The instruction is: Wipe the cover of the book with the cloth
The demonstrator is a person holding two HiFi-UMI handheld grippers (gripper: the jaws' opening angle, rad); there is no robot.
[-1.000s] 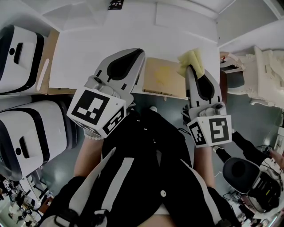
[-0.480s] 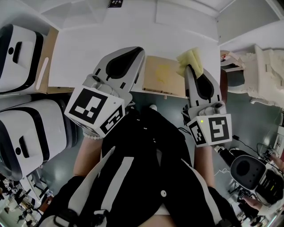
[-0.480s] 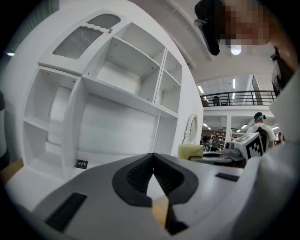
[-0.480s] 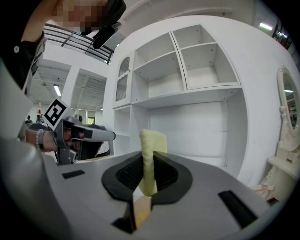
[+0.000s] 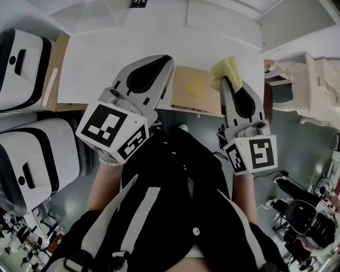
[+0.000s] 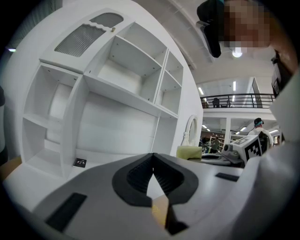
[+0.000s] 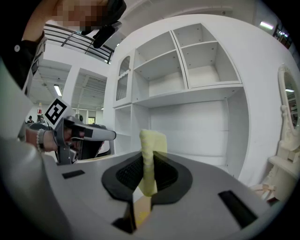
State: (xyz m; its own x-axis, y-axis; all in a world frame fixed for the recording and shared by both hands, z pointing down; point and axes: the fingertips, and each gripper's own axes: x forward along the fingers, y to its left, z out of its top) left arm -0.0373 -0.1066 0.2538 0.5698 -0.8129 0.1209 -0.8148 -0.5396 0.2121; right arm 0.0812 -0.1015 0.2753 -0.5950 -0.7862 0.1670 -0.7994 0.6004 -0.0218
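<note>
A tan book (image 5: 192, 90) lies at the front edge of the white table (image 5: 106, 58), between the two grippers. My right gripper (image 5: 227, 79) is shut on a folded yellow cloth (image 5: 227, 70), held over the book's right end; the cloth (image 7: 150, 159) stands up between the jaws in the right gripper view. My left gripper (image 5: 169, 62) is shut with nothing in it, just left of the book. In the left gripper view its jaws (image 6: 153, 161) meet, and the cloth (image 6: 189, 152) shows at the right.
White shelving (image 6: 117, 93) rises behind the table. A small black card (image 5: 139, 4) lies at the table's far edge. Two white and black machines (image 5: 24, 58) stand at the left, and a white ornate piece of furniture (image 5: 313, 90) at the right. Other people's gear shows at the lower right.
</note>
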